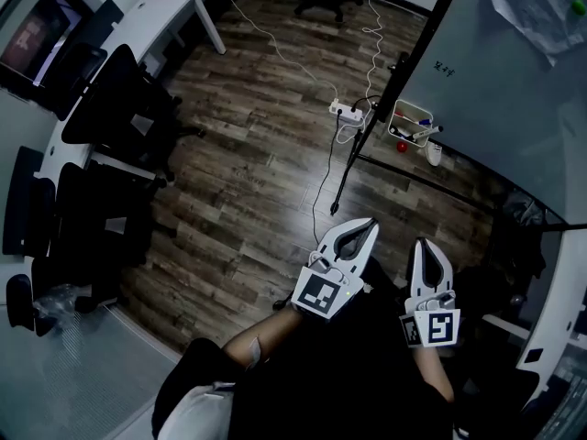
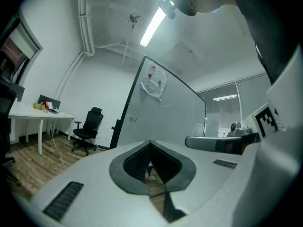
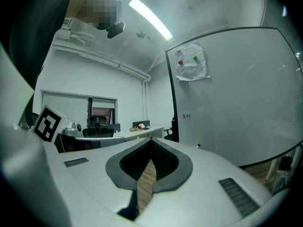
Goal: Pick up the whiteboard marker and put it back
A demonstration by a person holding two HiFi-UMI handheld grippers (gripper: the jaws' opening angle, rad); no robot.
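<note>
Several whiteboard markers (image 1: 415, 123) lie in a small white tray (image 1: 400, 132) at the foot of the whiteboard (image 1: 500, 81), well ahead of both grippers. My left gripper (image 1: 369, 225) and right gripper (image 1: 425, 244) are held side by side low in the head view, above the person's dark lap, pointing toward the board. Both have their jaws together with nothing between them. In the left gripper view the left gripper (image 2: 150, 143) faces the whiteboard (image 2: 163, 115). The right gripper (image 3: 151, 140) also points at the whiteboard (image 3: 236, 103). No marker can be made out in either gripper view.
A power strip (image 1: 346, 111) and trailing cables lie on the wood floor by the board's black stand (image 1: 359, 145). Black office chairs (image 1: 110, 108) line a white desk (image 1: 160, 7) at the left. A paper sheet (image 3: 191, 61) is pinned with magnets on the board.
</note>
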